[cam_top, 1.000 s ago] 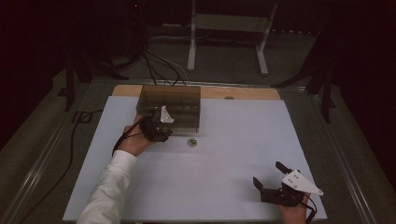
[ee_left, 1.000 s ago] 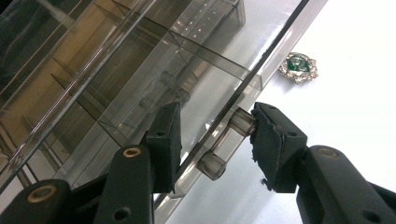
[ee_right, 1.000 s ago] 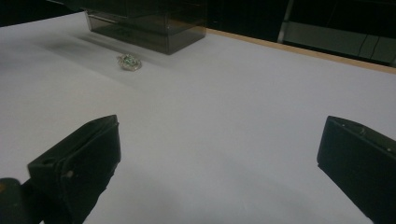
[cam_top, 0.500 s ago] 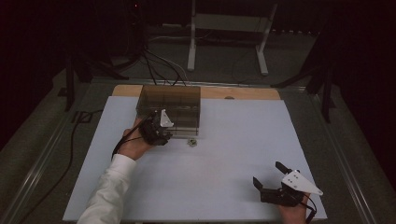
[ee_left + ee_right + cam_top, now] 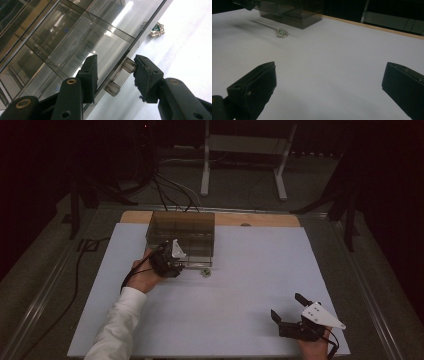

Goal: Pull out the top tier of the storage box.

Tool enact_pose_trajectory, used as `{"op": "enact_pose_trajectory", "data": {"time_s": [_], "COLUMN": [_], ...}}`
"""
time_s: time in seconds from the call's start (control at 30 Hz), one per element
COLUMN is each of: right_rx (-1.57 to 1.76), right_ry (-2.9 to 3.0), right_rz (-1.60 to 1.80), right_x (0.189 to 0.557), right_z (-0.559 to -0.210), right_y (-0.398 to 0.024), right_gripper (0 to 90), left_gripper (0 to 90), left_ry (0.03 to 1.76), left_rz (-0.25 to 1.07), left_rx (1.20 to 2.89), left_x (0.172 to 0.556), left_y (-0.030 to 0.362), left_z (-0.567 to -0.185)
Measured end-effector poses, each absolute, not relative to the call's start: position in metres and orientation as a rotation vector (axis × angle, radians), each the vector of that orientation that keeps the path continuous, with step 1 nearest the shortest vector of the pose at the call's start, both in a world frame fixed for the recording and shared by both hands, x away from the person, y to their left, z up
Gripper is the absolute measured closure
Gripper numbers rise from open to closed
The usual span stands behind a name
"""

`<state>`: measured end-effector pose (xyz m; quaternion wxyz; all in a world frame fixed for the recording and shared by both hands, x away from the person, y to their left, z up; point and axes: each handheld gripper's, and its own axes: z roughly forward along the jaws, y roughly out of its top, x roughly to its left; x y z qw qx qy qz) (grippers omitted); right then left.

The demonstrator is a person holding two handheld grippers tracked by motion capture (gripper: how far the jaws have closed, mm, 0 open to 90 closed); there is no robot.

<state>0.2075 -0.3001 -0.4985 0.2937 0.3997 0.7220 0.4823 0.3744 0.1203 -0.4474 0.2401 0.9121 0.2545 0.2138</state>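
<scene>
Nothing moved: drawer handle (image 5: 121, 76) between left tongs (image 5: 115, 75).

A dim room surrounds the white-topped wooden table (image 5: 260, 270); behind it, a white metal stand (image 5: 245, 150) and black cables (image 5: 170, 190) cross grey floor.

I saw a white table (image 5: 235, 320) with a wooden strip along its far edge. On it stood 1 smoky clear drawer box (image 5: 182, 237) near the far left, and just beside its front lay 1 small jewelled ring (image 5: 205, 272).
</scene>
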Motion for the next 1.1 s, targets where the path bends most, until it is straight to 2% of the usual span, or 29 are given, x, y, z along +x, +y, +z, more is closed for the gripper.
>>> {"op": "enact_pose_trajectory", "data": {"time_s": [0.17, 0.3, 0.63, 1.1], "right_rx": [1.064, 1.064, 1.064, 1.069], "right_ry": [1.922, 1.923, 1.923, 1.920], "right_rz": [1.285, 1.285, 1.285, 1.284], "right_x": [0.207, 0.208, 0.207, 0.207], "right_z": [-0.499, -0.499, -0.499, -0.499], "right_y": [-0.300, -0.300, -0.300, -0.301], "right_gripper": [0.0, 0.0, 0.0, 0.0], "left_gripper": [49.5, 39.6, 2.0, 0.4], "left_ry": [0.721, 0.730, 0.818, 0.874], "left_rz": [0.573, 0.602, 0.580, 0.583], "left_rx": [2.466, 2.430, 2.293, 2.175], "left_x": [0.375, 0.373, 0.373, 0.367], "left_y": [0.122, 0.123, 0.124, 0.125], "left_z": [-0.447, -0.445, -0.438, -0.430]}}
